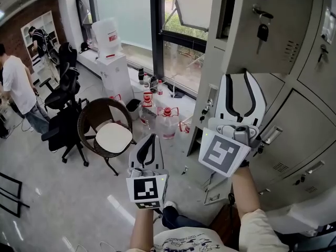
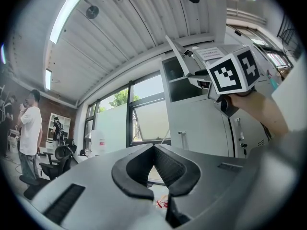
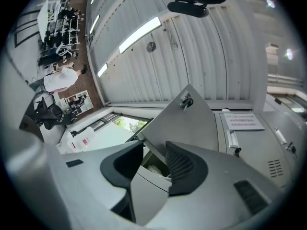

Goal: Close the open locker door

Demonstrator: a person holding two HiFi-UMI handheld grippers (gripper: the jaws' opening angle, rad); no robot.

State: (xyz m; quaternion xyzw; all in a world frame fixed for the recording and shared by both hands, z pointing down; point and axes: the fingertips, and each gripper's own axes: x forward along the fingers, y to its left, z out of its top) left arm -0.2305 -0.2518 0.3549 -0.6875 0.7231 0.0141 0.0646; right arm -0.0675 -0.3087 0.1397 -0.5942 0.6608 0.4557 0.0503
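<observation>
The open locker door (image 1: 275, 33) is a grey panel with keys (image 1: 261, 29) hanging in its lock, swung out from the locker bank at the upper right. My right gripper (image 1: 237, 77) points up at it from just below, open, with nothing between its fingers. In the right gripper view the door (image 3: 192, 123) rises beyond the open jaws of that gripper (image 3: 153, 150), and a strip of the locker's inside (image 3: 152, 167) shows below it. My left gripper (image 1: 151, 137) hangs lower and to the left, shut and empty; its closed tips (image 2: 153, 148) point toward the window.
Closed lockers (image 1: 310, 135) fill the right side. A round chair (image 1: 107, 133), water bottles (image 1: 165, 121) and a water dispenser (image 1: 111, 54) stand by the window on the left. Office chairs (image 1: 64, 101) and a person (image 1: 16, 91) are farther left.
</observation>
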